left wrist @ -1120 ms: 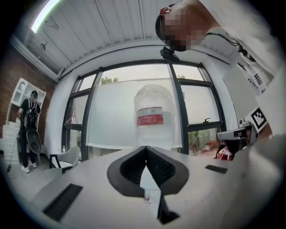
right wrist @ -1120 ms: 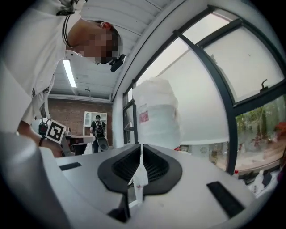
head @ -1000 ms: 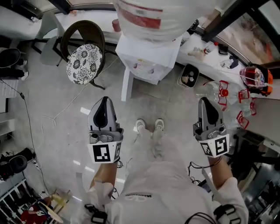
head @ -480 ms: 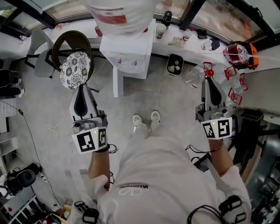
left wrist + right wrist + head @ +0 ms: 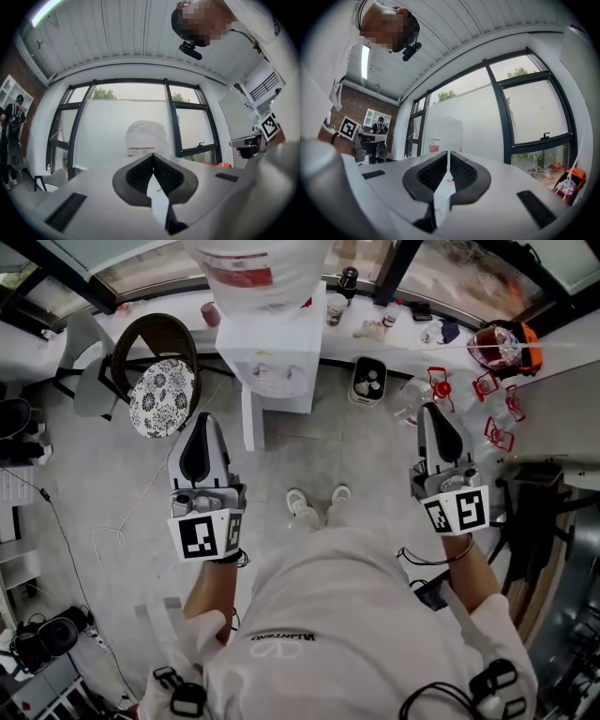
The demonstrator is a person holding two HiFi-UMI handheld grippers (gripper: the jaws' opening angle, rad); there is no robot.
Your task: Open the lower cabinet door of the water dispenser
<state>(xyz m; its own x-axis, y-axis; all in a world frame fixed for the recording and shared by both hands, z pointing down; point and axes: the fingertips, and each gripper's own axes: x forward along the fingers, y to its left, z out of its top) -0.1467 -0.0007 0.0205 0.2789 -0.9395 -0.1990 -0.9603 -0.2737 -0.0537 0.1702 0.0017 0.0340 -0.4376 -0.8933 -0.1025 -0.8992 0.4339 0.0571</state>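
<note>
The left gripper (image 5: 201, 424) is closed and empty: in its own view (image 5: 152, 160) the ribbed pads meet at the tips with nothing between them. The right gripper (image 5: 432, 412) is closed too, with only a thin slit between its pads (image 5: 448, 158) and nothing in it. Both are held out in front of the person, pointing roughly forward on either side of the shoes (image 5: 319, 506).

Ahead of them on the floor (image 5: 309, 456) the dispenser (image 5: 274, 357) stands upright against the window ledge, with the bottle (image 5: 255, 266) on top. It is well apart from both grippers. From the left gripper it lies forward and to the right; from the right gripper it lies forward and further off to the left. So the left gripper is the nearer one.

The door should be low on the front face turned toward the person, but that face is too foreshortened from above to make out. Each gripper view shows only the bottle (image 5: 146, 136) (image 5: 448, 131) above the jaws, and the cabinet is hidden behind the gripper's own body. The door therefore probably lies below where the grippers point, so reaching it likely means moving forward and down.

A chair (image 5: 163, 396) stands to the left of the dispenser and a bin (image 5: 367, 382) just to its right.
</note>
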